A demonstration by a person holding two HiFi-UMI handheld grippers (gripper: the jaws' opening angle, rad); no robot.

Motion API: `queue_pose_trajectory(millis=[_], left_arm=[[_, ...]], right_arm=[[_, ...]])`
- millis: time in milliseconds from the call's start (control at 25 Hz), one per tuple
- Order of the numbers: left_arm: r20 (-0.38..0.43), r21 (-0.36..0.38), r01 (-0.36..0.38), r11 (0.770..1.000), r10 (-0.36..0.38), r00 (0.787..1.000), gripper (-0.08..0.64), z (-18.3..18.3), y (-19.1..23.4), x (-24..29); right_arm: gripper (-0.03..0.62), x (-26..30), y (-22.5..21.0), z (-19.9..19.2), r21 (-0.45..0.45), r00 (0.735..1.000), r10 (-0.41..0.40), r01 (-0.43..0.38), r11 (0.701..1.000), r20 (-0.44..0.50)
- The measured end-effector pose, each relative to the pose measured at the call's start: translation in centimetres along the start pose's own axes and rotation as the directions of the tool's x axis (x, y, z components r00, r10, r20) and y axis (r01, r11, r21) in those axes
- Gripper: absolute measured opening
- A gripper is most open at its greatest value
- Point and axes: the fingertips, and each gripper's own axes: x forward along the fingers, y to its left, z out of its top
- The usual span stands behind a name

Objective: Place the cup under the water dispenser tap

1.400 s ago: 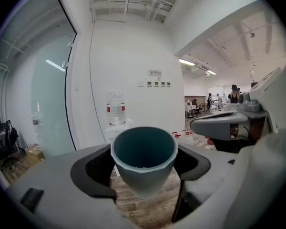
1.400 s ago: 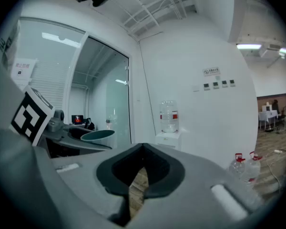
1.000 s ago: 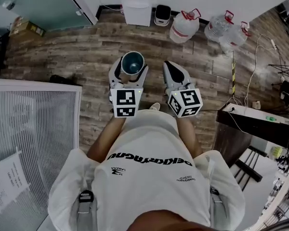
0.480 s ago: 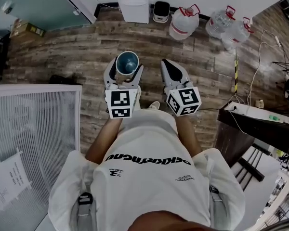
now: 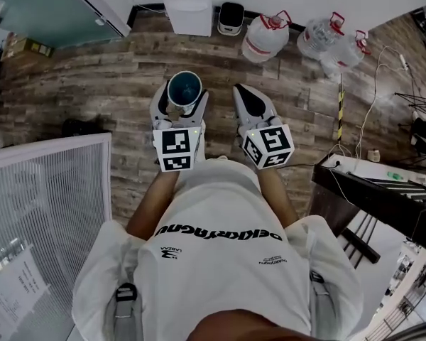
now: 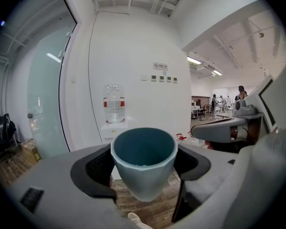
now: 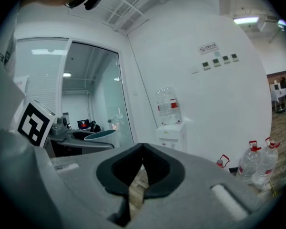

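Observation:
A blue-green cup stands upright between the jaws of my left gripper, which is shut on its sides. In the left gripper view the empty cup fills the gap between the dark pads. Straight ahead, against the white wall, stands the white water dispenser with a clear bottle on top; it is some way off across the wooden floor. My right gripper is held level beside the left one, with its jaws shut and nothing between them. The dispenser also shows ahead of it.
Several large water jugs lie on the floor right of the dispenser, beside a small white bin. A glass partition runs at the left. A white slatted panel is at near left, a dark table with cables at right.
Both grippers have moved forward towards the dispenser, which now looks nearer. The cup stays in the left gripper. The right jaws stay shut.

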Motion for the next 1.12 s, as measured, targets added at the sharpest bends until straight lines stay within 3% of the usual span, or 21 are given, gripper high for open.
queue_pose_trajectory(millis=[320,720,1120], left_arm=[[-0.006,-0.034,0.026,0.999,-0.026,1.0,0.365,4.3,7.3,11.3],[-0.01,-0.027,0.113,0.993,-0.113,0.993,0.365,10.2,16.8,22.9],[-0.044,-0.022,0.194,0.981,-0.194,0.98,0.365,11.1,21.4,30.9]], right_arm=[[0.0,12.2,-4.4,4.6,-0.044,0.999,-0.021,0.019,0.999,-0.029],[0.0,27.4,-7.0,12.4,-0.079,0.998,-0.067,0.069,0.994,0.022],[0.0,35.6,-9.6,13.0,-0.074,0.99,-0.144,0.143,0.987,-0.007]])
